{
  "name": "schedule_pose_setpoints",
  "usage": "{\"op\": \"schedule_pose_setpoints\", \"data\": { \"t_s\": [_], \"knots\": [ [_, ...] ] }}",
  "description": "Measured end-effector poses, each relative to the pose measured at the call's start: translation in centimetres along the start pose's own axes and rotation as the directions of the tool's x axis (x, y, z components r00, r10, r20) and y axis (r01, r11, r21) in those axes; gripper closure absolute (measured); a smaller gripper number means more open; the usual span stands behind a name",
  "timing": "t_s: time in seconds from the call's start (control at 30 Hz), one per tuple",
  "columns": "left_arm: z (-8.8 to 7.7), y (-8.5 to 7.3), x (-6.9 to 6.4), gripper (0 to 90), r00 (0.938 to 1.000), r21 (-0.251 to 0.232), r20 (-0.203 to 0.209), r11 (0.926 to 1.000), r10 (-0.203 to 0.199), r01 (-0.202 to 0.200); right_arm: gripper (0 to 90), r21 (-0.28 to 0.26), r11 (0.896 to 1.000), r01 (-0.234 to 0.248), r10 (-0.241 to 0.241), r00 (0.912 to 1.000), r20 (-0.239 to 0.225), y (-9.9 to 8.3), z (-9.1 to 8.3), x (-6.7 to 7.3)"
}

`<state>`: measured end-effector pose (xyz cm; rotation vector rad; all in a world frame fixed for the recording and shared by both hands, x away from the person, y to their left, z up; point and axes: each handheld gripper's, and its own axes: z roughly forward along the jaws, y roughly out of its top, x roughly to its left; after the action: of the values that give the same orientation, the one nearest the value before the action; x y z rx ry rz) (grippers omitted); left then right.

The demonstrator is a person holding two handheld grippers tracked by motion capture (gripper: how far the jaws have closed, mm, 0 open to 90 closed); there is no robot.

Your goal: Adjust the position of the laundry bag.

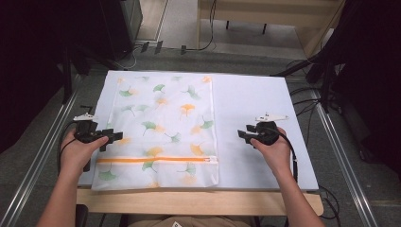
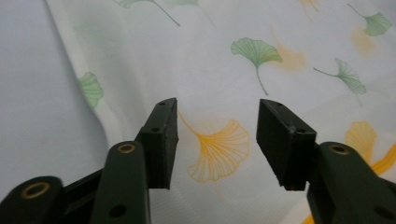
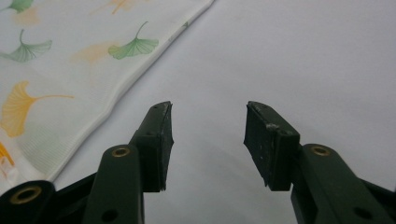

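White counter [image 1: 255, 104] is carrying the ginkgo-print zip bag [image 1: 161, 123] along its left edge; you are holding your left gripper [image 1: 109, 137] wide over it, your right gripper [image 1: 244, 134] wide beside it.

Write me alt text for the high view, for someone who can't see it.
A white mesh bag printed with green and orange leaves lies flat on a white table, its orange zipper near the front edge. A person's hands hold a hand-held gripper at each side, both open: the left hand-held gripper over the bag's left edge, the right hand-held gripper over bare table.
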<state>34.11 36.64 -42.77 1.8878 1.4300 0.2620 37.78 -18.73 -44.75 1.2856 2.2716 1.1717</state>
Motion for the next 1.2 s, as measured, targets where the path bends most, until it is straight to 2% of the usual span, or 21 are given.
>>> {"op": "schedule_pose_setpoints", "data": {
  "t_s": [0.17, 0.27, 0.3, 0.33, 0.4, 0.53, 0.57, 0.9, 1.1, 1.2],
  "knots": [
    [0.0, 0.0, -0.06, 47.3, 1.0, -0.001, -0.004, 1.0, 0.004, -0.004, 49.2, -0.005, 1.0, 0.023, -0.023, 0.9993, 0.03, 0.0, 0.08, 0.13],
    [0.09, -0.02, -0.05, 43.7, 0.9998, -0.007, -0.019, 1.0, 0.005, -0.005, 51.5, 0.018, 0.999, 0.028, -0.029, 0.9985, 0.047, -0.01, 0.06, 0.11],
    [0.08, -0.01, -0.05, 43.4, 0.9996, -0.011, -0.027, 0.9999, 0.0, -0.001, 51.9, 0.015, 0.999, 0.028, -0.029, 0.999, 0.034, -0.04, 0.09, 0.0],
    [0.09, -0.01, -0.07, 43.2, 0.9996, -0.016, -0.027, 0.9999, -0.006, 0.006, 53.1, 0.013, 1.0, -0.021, 0.021, 0.9998, 0.002, -0.05, 0.1, -0.12],
    [0.11, 0.0, -0.08, 42.3, 0.9997, -0.019, -0.016, 0.9997, -0.017, 0.017, 53.1, 0.012, 0.999, -0.03, 0.03, 0.9995, -0.006, -0.05, 0.11, -0.15],
    [0.2, 0.04, -0.25, 44.6, 0.9999, 0.0, -0.011, 1.0, -0.004, 0.004, 54.6, 0.018, 0.998, -0.056, 0.057, 0.998, -0.027, -0.1, 0.16, -0.27],
    [0.27, 0.02, -0.29, 45.2, 0.9999, 0.01, -0.013, 0.9999, 0.001, -0.001, 54.3, 0.022, 0.999, -0.039, 0.04, 0.9988, -0.027, -0.15, 0.27, -0.26],
    [0.34, -0.07, -0.11, 44.2, 0.9993, 0.031, -0.034, 0.9995, 0.011, -0.01, 51.3, 0.03, 0.999, -0.036, 0.036, 0.9994, -0.003, -0.15, 0.47, -0.21],
    [0.27, -0.04, -0.13, 43.8, 0.9995, 0.029, -0.03, 0.9995, 0.01, -0.01, 53.7, 0.03, 0.999, -0.03, 0.031, 0.9995, -0.011, -0.08, 0.45, -0.03],
    [0.25, -0.03, -0.16, 43.9, 0.9997, 0.026, -0.023, 0.9996, 0.006, -0.006, 58.3, 0.031, 0.999, -0.027, 0.027, 0.9996, -0.005, -0.02, 0.38, 0.1]
  ]
}}
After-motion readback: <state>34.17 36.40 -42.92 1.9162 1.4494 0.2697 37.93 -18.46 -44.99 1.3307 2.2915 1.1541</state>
